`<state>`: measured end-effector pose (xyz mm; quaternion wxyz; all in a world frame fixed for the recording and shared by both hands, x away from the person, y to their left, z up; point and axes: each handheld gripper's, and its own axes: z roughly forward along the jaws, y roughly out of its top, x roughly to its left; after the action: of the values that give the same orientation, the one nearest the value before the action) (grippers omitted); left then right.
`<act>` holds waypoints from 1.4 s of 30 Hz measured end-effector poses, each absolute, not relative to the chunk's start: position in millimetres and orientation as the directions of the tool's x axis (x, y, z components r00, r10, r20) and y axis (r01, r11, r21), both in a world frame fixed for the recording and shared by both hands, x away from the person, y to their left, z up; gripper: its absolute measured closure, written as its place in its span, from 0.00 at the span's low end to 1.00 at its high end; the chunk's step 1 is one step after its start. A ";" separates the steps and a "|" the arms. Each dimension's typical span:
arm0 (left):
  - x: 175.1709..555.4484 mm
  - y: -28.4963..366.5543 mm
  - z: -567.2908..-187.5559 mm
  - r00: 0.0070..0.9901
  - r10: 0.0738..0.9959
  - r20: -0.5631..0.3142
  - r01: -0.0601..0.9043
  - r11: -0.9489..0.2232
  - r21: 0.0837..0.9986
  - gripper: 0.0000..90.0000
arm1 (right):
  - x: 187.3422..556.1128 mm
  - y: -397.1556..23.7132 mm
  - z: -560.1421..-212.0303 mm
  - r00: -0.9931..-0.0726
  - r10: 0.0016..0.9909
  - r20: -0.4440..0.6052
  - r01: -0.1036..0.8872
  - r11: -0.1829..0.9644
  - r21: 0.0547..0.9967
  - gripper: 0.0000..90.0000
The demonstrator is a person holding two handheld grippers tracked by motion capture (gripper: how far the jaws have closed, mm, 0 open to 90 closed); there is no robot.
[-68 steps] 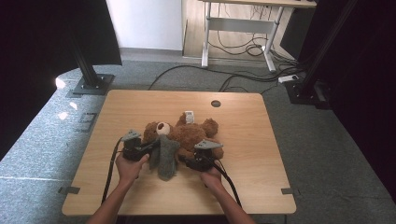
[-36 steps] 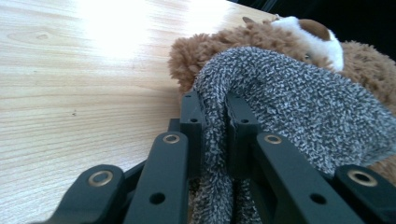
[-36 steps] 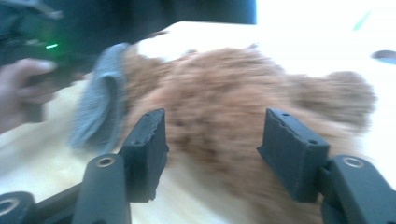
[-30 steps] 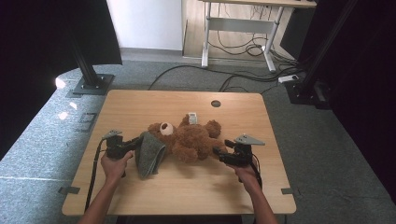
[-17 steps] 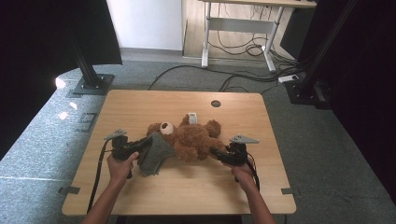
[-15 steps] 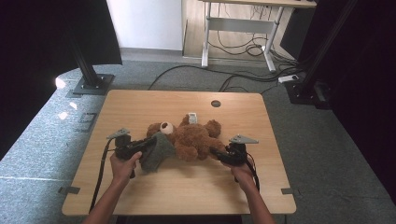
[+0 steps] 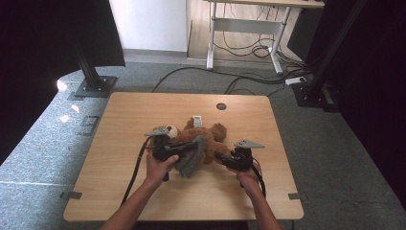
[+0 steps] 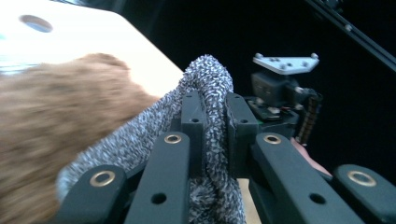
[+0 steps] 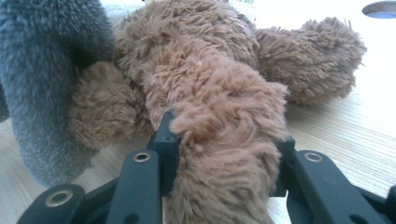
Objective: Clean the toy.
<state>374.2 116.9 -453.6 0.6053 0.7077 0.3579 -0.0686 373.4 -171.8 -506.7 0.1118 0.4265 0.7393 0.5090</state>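
- Gripping the grey knitted cloth (image 8: 205, 116) with my left gripper (image 7: 184, 149), I have its jaws clenched on a fold, and the rest drapes over the front of the teddy bear (image 7: 201, 136).
- The bear lies on its side near the middle of the wooden table (image 7: 119, 191), a white tag by its upper edge.
- My right gripper (image 9: 224, 154) has just been closing, and its jaws now clasp one brown plush leg between them.
- I judge this as the dressing or wrapping step: the leg is pinned so that the cloth can be drawn across.
- Next I need a steady right hold and a slow pull from the left, so the fold doesn't slip out.
- Around the table are grey carpet, cables, and a desk frame (image 7: 244, 33) behind.
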 end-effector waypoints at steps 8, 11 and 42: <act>387.7 59.7 -467.2 0.747 0.471 -0.469 0.581 -0.120 0.805 0.89 | 371.5 -171.2 -507.4 -0.619 0.740 0.264 0.509 0.121 0.852 0.67; 395.4 53.6 -473.7 0.723 0.522 -0.452 0.590 -0.128 0.797 0.89 | 370.7 -171.9 -509.0 -0.618 0.744 0.253 0.509 0.134 0.850 0.67; 380.2 181.0 -491.8 0.574 0.748 -0.334 0.590 -0.096 0.801 0.89 | 373.0 -177.3 -511.2 -0.620 0.730 0.289 0.524 0.111 0.845 0.67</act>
<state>380.2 181.0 -491.8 0.4955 0.7359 0.4546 0.0793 373.0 -177.3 -511.2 0.1000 0.4243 0.7385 0.5145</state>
